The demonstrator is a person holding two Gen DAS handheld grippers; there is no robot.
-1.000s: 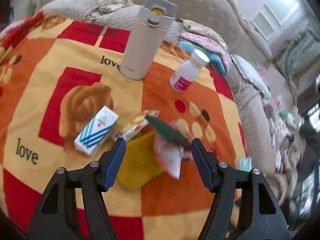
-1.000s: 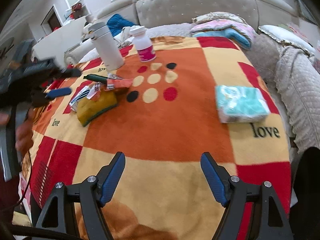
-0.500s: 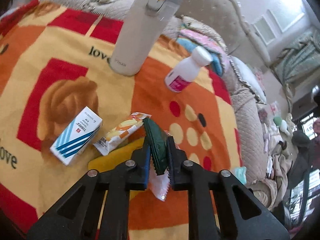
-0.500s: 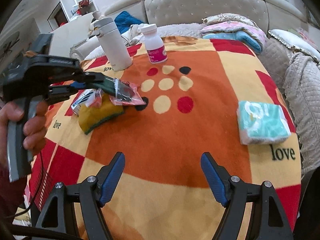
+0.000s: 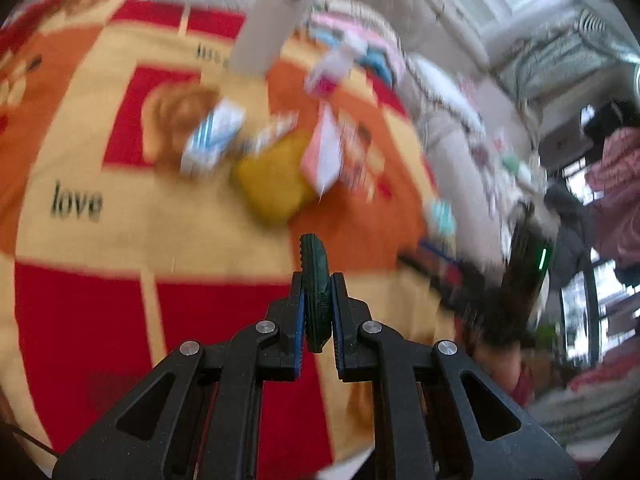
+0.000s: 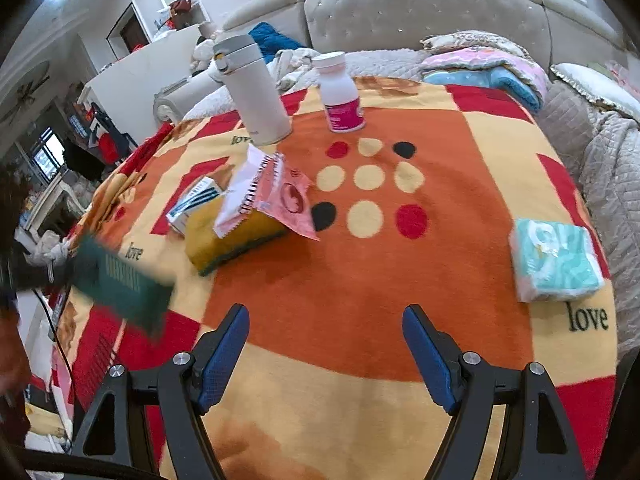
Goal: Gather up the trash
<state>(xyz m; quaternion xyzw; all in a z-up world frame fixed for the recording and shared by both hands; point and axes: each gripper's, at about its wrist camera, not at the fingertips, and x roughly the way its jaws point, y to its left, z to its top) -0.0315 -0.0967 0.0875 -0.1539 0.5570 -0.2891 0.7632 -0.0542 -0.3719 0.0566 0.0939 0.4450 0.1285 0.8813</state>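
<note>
My left gripper is shut on a dark green wrapper, held edge-on above the patterned blanket. The same green wrapper shows blurred at the left of the right wrist view. A pink and white wrapper lies over a yellow sponge, next to a blue-striped white box. My right gripper is open and empty, low over the blanket's near part.
A white flask and a white bottle with a pink label stand at the back. A teal tissue pack lies at the right. Folded cloths and a tufted headboard lie beyond.
My left gripper closed on the green wrapper, lifted it off the pile and pulled back to the left. The pink wrapper now rests on the sponge. The right gripper moved forward a little.
</note>
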